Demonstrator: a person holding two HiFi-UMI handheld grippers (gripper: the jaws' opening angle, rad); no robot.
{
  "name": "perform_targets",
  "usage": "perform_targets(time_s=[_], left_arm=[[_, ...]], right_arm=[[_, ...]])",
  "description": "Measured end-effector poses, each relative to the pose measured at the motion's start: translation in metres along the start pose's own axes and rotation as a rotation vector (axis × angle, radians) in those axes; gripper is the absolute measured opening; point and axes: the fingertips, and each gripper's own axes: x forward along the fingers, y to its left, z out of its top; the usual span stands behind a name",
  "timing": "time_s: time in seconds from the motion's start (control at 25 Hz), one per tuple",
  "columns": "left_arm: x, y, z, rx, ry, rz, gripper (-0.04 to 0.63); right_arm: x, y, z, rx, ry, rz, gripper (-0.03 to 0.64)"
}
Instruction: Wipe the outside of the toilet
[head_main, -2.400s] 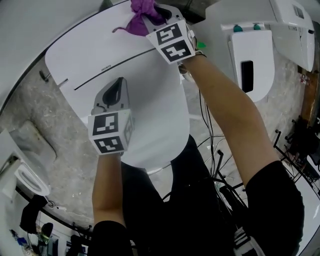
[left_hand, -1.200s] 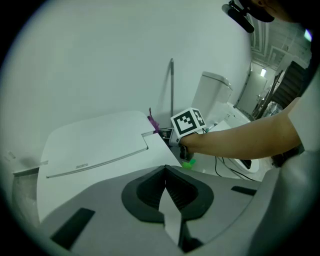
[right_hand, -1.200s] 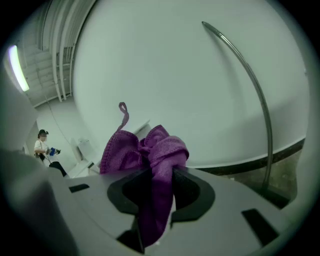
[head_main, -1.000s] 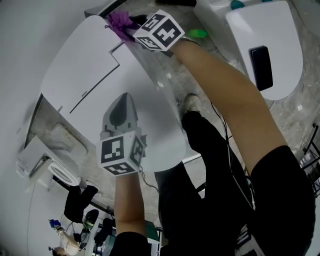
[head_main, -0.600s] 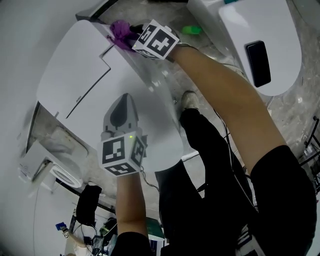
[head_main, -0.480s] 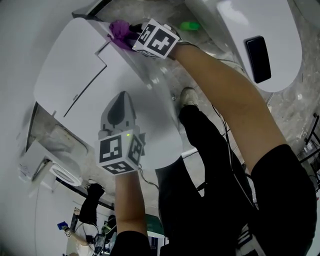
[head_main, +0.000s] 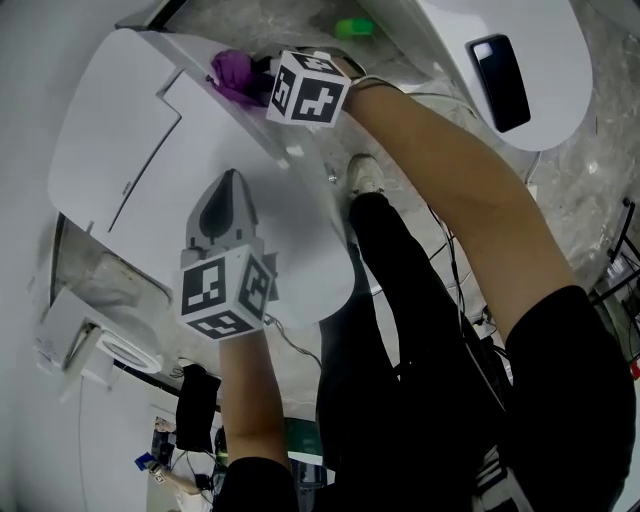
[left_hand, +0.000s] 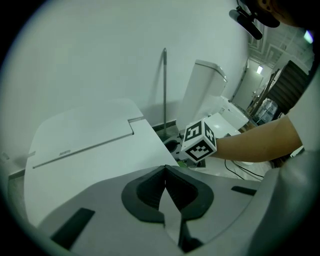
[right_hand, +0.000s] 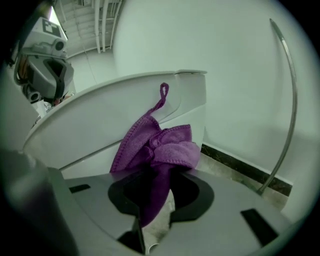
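Observation:
The white toilet (head_main: 130, 140) fills the head view's left, lid down. A purple cloth (head_main: 232, 75) lies bunched against its outer right side near the back. My right gripper (head_main: 262, 82) is shut on the cloth. In the right gripper view the purple cloth (right_hand: 160, 145) hangs from the right gripper (right_hand: 155, 182) against the toilet's side wall (right_hand: 115, 125). My left gripper (head_main: 228, 190) hovers over the lid, shut on nothing. In the left gripper view the left gripper (left_hand: 165, 172) has its tips together above the lid (left_hand: 85, 150).
A second white toilet (head_main: 545, 95) with a black panel (head_main: 497, 68) stands at the upper right. A green object (head_main: 352, 28) lies on the floor between them. Cables (head_main: 455, 285) trail by the person's shoe (head_main: 362, 172). A curved metal pipe (right_hand: 289, 95) runs down the wall.
My right gripper has carried the purple cloth from the toilet's top back edge round and down onto its outer right side. The left gripper has stayed over the lid, still shut.

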Motion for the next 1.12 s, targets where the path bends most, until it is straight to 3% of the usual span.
perform_targets(time_s=[0.48,1.12], left_arm=[[-0.010,-0.011,-0.035,0.054,0.025,-0.063,0.009],[-0.022,-0.029,-0.081,0.195,0.071,-0.171,0.009]], right_arm=[[-0.022,0.058,-0.035,-0.007,0.047,-0.037,0.097],[-0.053,0.153,-0.091,0.062,0.076,-0.053,0.095]])
